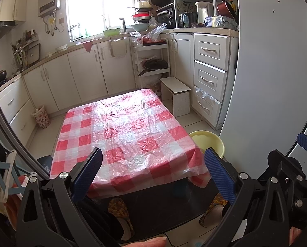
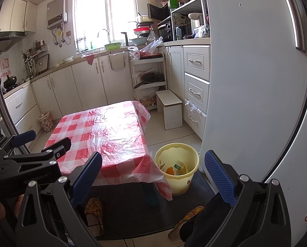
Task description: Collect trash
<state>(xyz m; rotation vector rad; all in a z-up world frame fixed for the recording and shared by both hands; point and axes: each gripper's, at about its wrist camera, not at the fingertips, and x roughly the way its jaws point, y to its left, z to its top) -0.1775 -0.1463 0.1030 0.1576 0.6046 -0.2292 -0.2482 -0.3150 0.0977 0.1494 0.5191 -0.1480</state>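
Left gripper [image 1: 153, 173] held high over near edge of table [image 1: 120, 127], jaws spread wide, nothing between pads. Right gripper [image 2: 153, 177] likewise wide and empty, raised just beside left one, aimed between table corner and bin [image 2: 177, 165]. Left gripper visible at left edge of right wrist view; one finger of right gripper visible at right edge of left wrist view.

Task item: trash [image 2: 175, 168] lying inside bin, an orange piece and a small carton with green label, low against near wall. Bin standing on floor, touching draped corner of tablecloth [image 2: 112, 131], close beside fridge [image 2: 256, 82].

Tabletop bare in both views: wrinkled checked cloth only, no loose litter seen. Floor around table shows nothing obviously discardable; flowered bag [image 2: 46, 121] by cabinets too small to judge.

Judgement on step: collection looks done or nearly so, both tools free, at rest above workspace. Next move, if any: scan for remaining scraps; otherwise lower and park grippers.

Pose: both grippers tilted downward and forward, roughly level with each other, well above cloth. Slippered feet [image 2: 94, 212] planted under near table edge, on dark mat.
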